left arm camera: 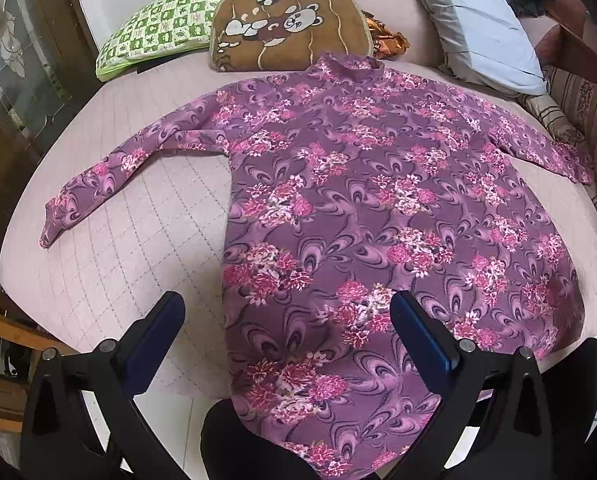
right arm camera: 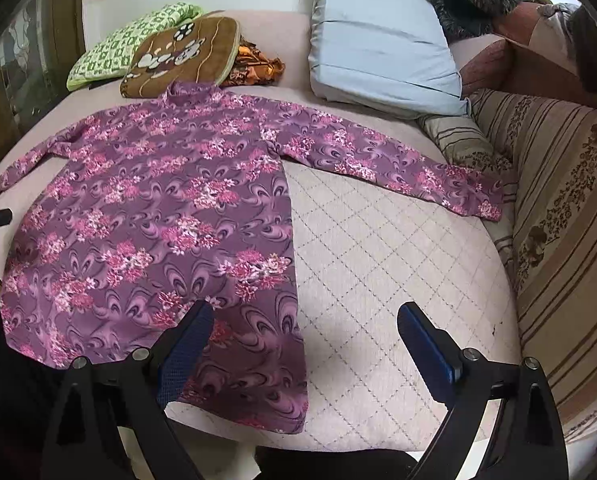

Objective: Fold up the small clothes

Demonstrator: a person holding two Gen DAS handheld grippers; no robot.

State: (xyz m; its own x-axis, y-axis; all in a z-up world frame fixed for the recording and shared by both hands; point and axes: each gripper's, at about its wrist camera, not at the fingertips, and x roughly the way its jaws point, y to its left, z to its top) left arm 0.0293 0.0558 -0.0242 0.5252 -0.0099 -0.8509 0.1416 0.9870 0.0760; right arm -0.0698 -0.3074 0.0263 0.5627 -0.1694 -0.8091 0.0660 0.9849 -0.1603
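Purple floral top flat on bed | hem between both open jaws

Soft matt printed cloth on the dress; quilted pale fabric on the mattress beneath it; satiny sheen on the grey pillow beyond.

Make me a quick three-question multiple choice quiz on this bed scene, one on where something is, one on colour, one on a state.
1. What lies just beyond the shirt's collar?
A. bear cushion
B. laptop
C. shoe

2. The shirt's ground colour?
A. yellow
B. purple
C. white

3. The sleeves are
A. folded in
B. rolled up
C. spread out

A: the bear cushion touches the collar of the shirt.
B: purple with pink flowers.
C: left sleeve and right sleeve lie out on the bed; the left gripper and the right gripper are open.
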